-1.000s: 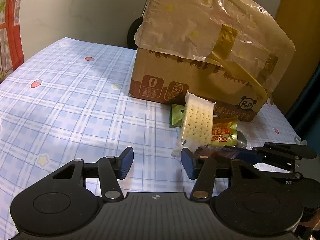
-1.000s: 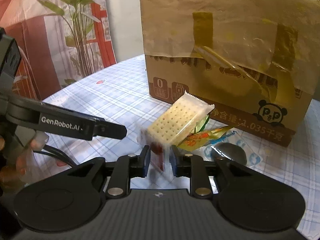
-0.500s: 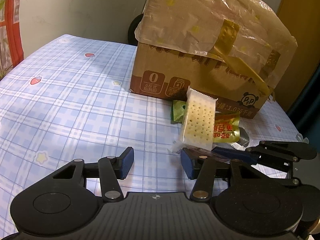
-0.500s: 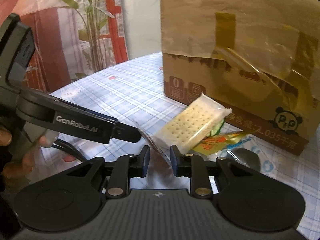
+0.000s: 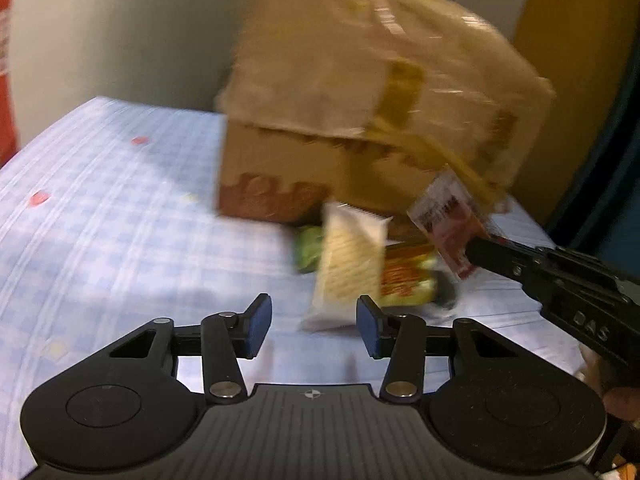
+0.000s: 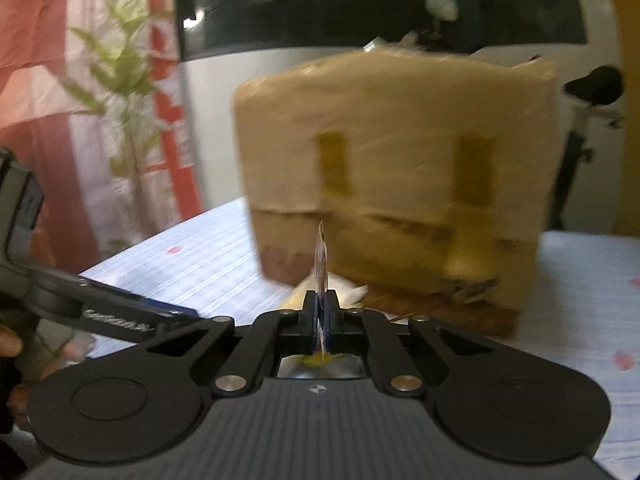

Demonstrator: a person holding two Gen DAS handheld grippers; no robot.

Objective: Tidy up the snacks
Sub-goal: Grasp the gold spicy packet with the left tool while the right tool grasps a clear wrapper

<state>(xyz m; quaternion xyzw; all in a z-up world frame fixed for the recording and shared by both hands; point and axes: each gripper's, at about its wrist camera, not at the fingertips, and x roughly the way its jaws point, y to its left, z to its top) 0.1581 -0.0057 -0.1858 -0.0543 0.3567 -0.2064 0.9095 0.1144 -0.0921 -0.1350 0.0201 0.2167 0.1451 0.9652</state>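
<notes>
Snacks lie in a small heap on the blue-checked surface [image 5: 120, 216], right against the front foot of a big cardboard box [image 5: 360, 120] wrapped in crinkled plastic and yellow tape. Reading the left wrist view from left to right: a green packet [image 5: 308, 248] sits at the heap's left edge, a pale cracker pack [image 5: 348, 268] leans beside it with its lower end toward the camera, then an orange-and-yellow packet [image 5: 404, 280] lies flat to its right. The whole frame is smeared by motion, so no print can be read.

In the foreground the left gripper [image 5: 314, 322] has its jaws about half apart and closing; the blue pads touch nothing, though the cracker pack's near corner shows in the gap between them.

Farther right, the right gripper [image 5: 474, 254] comes in from the edge, its jaws pinched tight on a thin reddish sachet [image 5: 446, 220], which is lifted clear of the heap and shows in front of the box's lower right corner. The right wrist view shows the same sachet edge-on, a thin sliver standing up between the closed pads, with the box straight ahead.
</notes>
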